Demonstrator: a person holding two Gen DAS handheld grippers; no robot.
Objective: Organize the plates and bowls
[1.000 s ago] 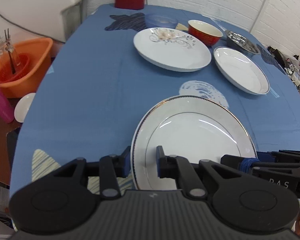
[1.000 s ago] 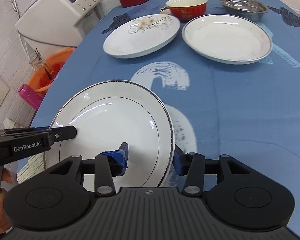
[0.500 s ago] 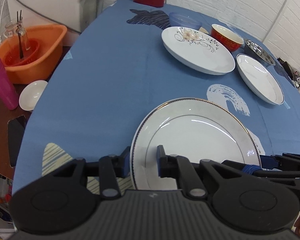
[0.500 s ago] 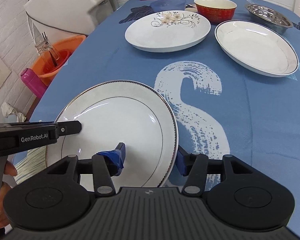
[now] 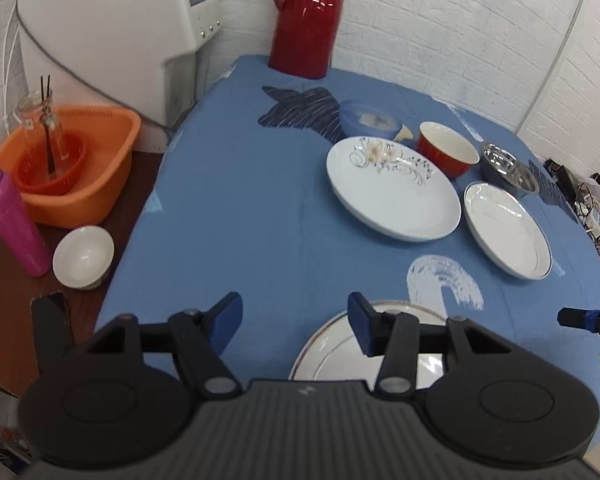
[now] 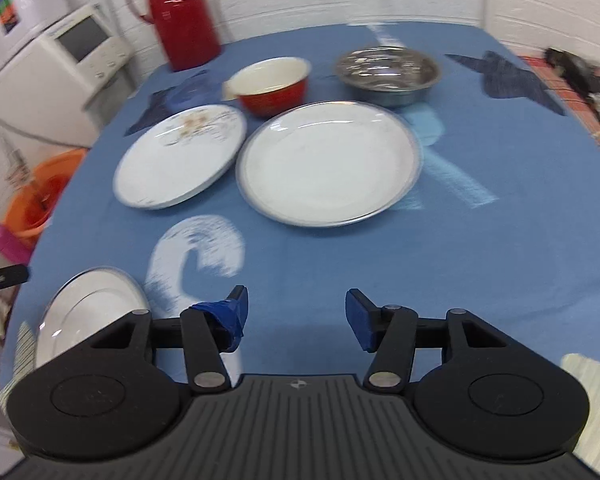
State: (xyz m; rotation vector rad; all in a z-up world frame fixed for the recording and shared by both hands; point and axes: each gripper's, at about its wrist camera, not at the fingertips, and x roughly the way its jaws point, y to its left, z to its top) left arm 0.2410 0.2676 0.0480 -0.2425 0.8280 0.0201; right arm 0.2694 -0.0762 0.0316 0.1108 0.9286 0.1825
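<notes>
A gold-rimmed white plate lies flat on the blue tablecloth near the front edge, free of both grippers. My left gripper hangs open above its left rim. My right gripper is open too, to the right of that plate, over bare cloth. Farther back sit a flower-patterned plate, a plain rimmed deep plate, a red bowl, a steel bowl and a blue bowl.
A red thermos stands at the table's far edge beside a white appliance. On a low side table to the left are an orange basin, a pink bottle and a small white bowl.
Both grippers have opened and let go of the gold-rimmed plate, which now lies on the cloth. Both have pulled back and lifted, and the right one has swung right.
</notes>
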